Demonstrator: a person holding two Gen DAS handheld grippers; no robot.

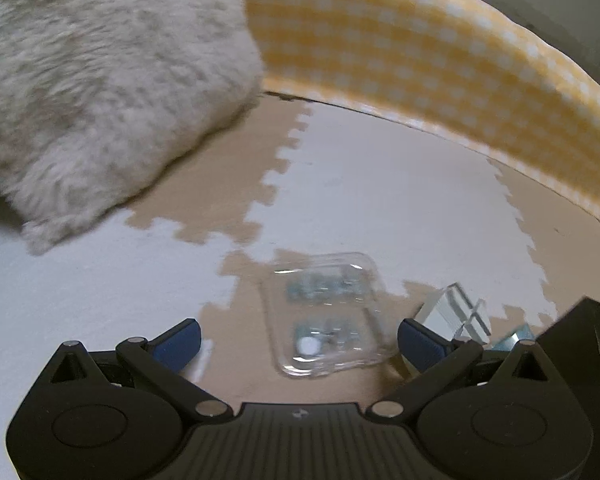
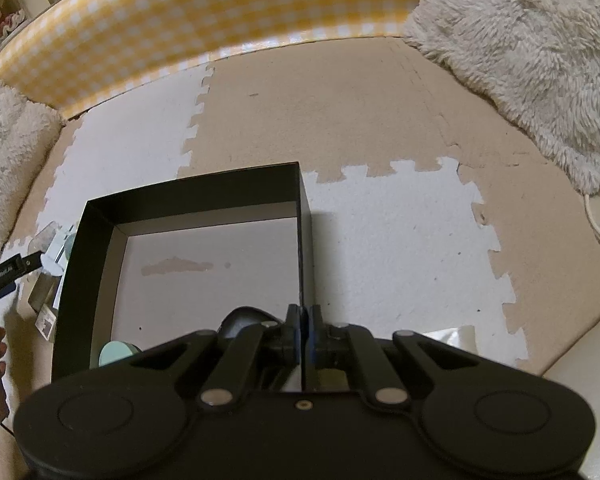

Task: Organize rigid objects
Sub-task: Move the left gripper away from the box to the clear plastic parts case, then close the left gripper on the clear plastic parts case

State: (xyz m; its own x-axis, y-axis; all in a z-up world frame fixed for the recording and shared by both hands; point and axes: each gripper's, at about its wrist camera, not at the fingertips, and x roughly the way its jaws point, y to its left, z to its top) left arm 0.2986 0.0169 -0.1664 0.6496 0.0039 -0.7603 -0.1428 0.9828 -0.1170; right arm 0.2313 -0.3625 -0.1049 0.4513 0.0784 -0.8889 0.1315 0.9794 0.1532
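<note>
A: The left gripper [image 1: 299, 336] is spreading wide over the clear plastic case [image 1: 326, 312] lying on the foam mat [image 1: 400, 208].

B: Slippery shell; it risks skidding aside. The right gripper [image 2: 302, 322] is pinching the black box's [image 2: 188, 200] wall; a tug could tip it.

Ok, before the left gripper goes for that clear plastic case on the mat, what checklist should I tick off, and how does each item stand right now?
1. Left gripper open wide enough for the case: ok.
2. Clear plastic case lies between the fingers, lined up: ok, though the pads do not touch it.
3. Neighbouring clear block clear of the right-hand finger: not ok, it sits very close.
4. Right gripper shut on the black box wall, steadying it: ok.
5. Free floor in the box for the case: ok.
6. Case lid latched: cannot tell.
</note>
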